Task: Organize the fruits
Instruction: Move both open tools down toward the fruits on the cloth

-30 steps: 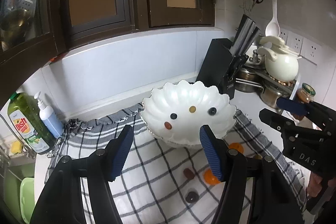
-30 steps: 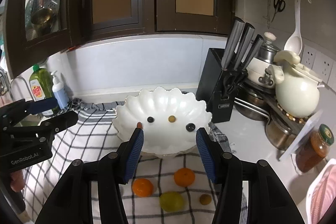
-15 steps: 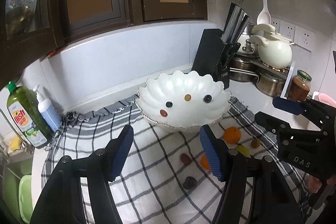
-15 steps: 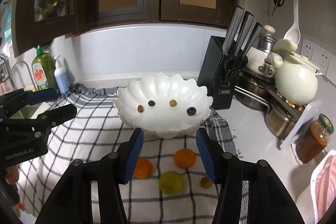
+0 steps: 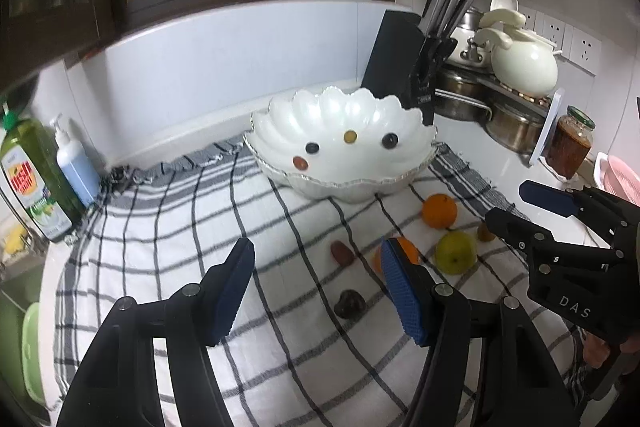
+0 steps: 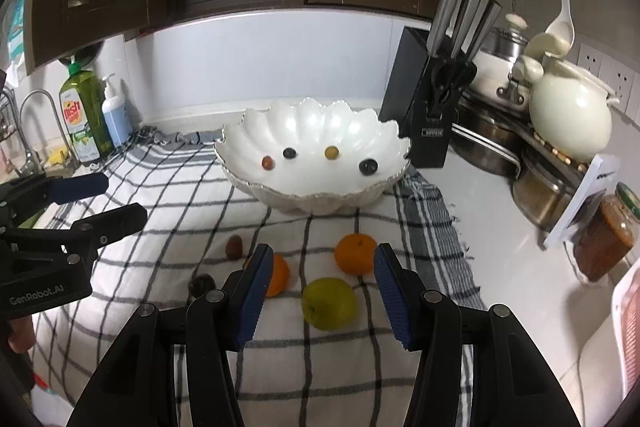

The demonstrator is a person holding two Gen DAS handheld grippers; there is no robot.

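A white scalloped bowl (image 6: 280, 131) (image 5: 332, 107) stands at the back of a checked cloth and holds several small round fruits. On the cloth in front of it lie two oranges (image 6: 355, 253) (image 6: 278, 275), a green apple (image 6: 329, 303), a brown date (image 6: 233, 247) and a dark wrinkled fruit (image 6: 201, 283). In the left wrist view I see the same oranges (image 5: 439, 211) (image 5: 408, 251), the apple (image 5: 456, 253), the date (image 5: 342, 253), the dark fruit (image 5: 350, 303) and a small brown fruit (image 5: 486, 233). My right gripper (image 6: 320, 279) is open above the apple. My left gripper (image 5: 318, 287) is open and empty above the cloth.
A black knife block (image 6: 428, 115) stands right of the bowl. Pots, a cream kettle (image 6: 568, 115) and a sauce jar (image 6: 604, 239) crowd the right counter. Dish soap (image 6: 82, 115) and a pump bottle (image 6: 116, 115) stand at the back left by the sink tap.
Both grippers have pulled back and risen from the bowl, so the loose fruits on the cloth now show fully. Both stay open. No fruit has moved.
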